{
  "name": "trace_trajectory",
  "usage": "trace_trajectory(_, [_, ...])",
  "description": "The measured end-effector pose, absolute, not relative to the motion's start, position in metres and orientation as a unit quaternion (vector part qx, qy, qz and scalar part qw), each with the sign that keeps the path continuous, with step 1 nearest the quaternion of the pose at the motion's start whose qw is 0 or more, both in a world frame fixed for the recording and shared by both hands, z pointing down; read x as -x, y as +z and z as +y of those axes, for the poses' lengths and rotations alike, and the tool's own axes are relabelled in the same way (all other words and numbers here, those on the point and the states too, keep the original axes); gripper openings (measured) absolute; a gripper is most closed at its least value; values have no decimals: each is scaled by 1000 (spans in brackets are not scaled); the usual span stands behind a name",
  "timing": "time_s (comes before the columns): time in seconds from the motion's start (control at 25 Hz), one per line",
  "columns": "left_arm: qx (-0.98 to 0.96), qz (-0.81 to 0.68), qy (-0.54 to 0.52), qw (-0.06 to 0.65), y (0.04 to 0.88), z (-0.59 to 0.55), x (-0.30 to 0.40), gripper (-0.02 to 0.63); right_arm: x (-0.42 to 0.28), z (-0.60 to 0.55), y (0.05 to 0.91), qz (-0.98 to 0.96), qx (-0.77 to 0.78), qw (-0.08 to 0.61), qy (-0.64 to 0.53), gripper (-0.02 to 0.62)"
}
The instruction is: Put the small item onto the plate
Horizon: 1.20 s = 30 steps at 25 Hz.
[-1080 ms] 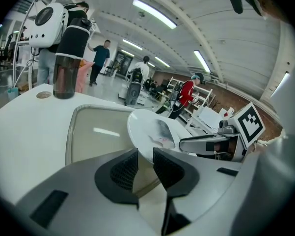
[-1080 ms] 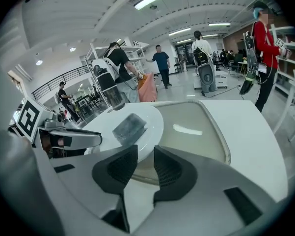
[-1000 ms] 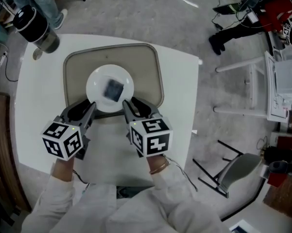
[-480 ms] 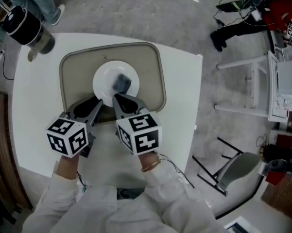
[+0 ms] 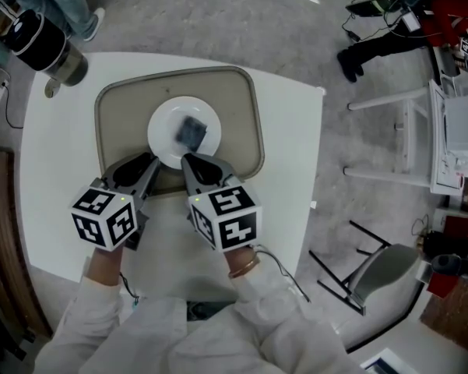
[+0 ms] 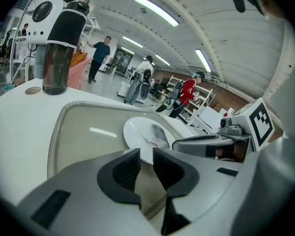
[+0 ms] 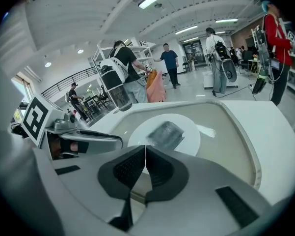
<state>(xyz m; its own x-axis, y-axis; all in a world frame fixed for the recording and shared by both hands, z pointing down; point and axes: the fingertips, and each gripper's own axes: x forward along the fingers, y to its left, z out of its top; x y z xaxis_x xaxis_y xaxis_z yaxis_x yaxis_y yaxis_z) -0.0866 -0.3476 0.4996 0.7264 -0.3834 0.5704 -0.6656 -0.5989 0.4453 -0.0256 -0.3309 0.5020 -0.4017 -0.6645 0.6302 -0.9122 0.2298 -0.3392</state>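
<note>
A small dark grey item [image 5: 191, 133] lies on the white plate [image 5: 162, 135], which stands in a beige tray [image 5: 241, 107]. My left gripper [image 5: 144, 163] hovers at the plate's near left rim, jaws open with nothing between them. My right gripper [image 5: 185, 160] is at the plate's near rim, just short of the item, shut and empty. The left gripper view has the left gripper [image 6: 146, 154] before the plate [image 6: 135, 132] and the item [image 6: 156, 134]. In the right gripper view the shut right gripper [image 7: 145, 149] points at the item [image 7: 164, 133] on the plate [image 7: 189, 132].
A black-and-white jug-like appliance [image 5: 40, 41] stands at the white table's [image 5: 62, 170] far left corner. A folding chair [image 5: 378, 275] and cables lie on the floor to the right. Several people stand in the background of the gripper views.
The right gripper's jaws went from open to shut with nothing in them, and it shifted left along the plate's near rim. The left gripper stayed open beside the plate.
</note>
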Motion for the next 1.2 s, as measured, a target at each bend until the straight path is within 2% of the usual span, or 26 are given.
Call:
trace_trajectory(0.12, [-868, -305, 213, 330, 497, -348, 88, 84, 14, -330, 500, -756, -530, 171, 343, 15])
trace_trajectory(0.36, [-884, -307, 171, 310, 476, -341, 93, 84, 0, -326, 462, -782, -538, 101, 297, 15])
trace_trajectory(0.92, [-901, -311, 112, 280, 421, -293, 91, 15, 10, -279, 421, -818, -506, 99, 256, 15])
trace_trajectory(1.2, [-910, -314, 99, 254, 394, -237, 65, 9, 0, -232, 398, -841, -479, 88, 236, 14])
